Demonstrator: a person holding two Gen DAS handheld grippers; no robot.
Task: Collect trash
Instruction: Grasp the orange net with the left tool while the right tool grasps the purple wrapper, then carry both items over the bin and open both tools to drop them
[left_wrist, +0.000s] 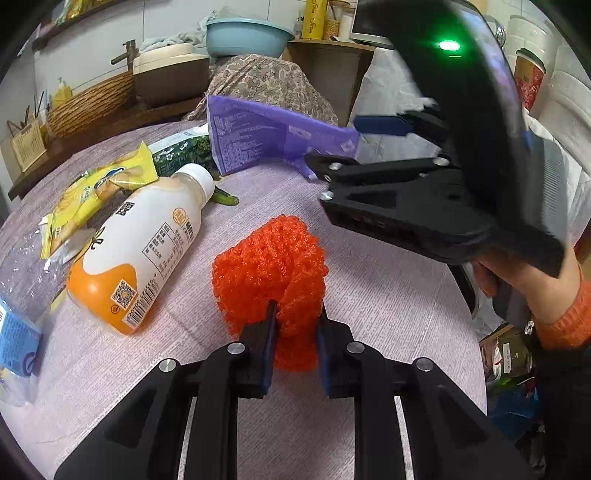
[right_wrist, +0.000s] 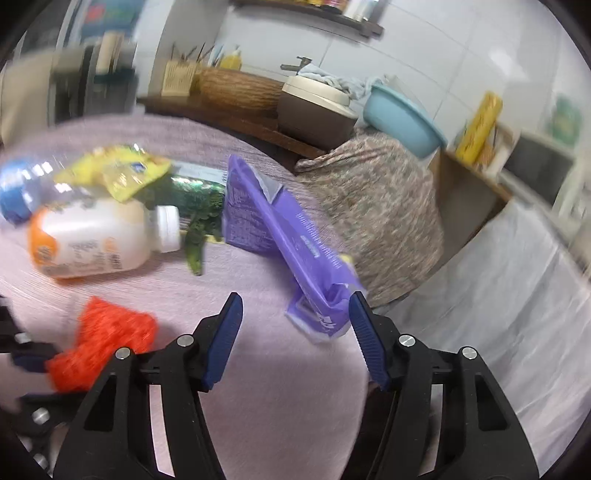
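My left gripper (left_wrist: 295, 314) is shut on an orange foam net (left_wrist: 271, 273) that rests on the table; the net also shows in the right wrist view (right_wrist: 107, 332). My right gripper (right_wrist: 295, 314) is open, its right finger against the near end of a purple carton (right_wrist: 288, 236) that tilts up off the table. In the left wrist view the right gripper (left_wrist: 343, 142) reaches to the purple carton (left_wrist: 258, 136). A white and orange bottle (left_wrist: 144, 243) lies on its side left of the net.
A yellow wrapper (left_wrist: 99, 192), a green packet (left_wrist: 181, 151) and a clear plastic bottle with a blue label (left_wrist: 18, 314) lie at the left of the round table (left_wrist: 388, 314). A cloth-covered chair (right_wrist: 369, 206) stands behind the table. Bagged rubbish (left_wrist: 509, 362) sits below the table's right edge.
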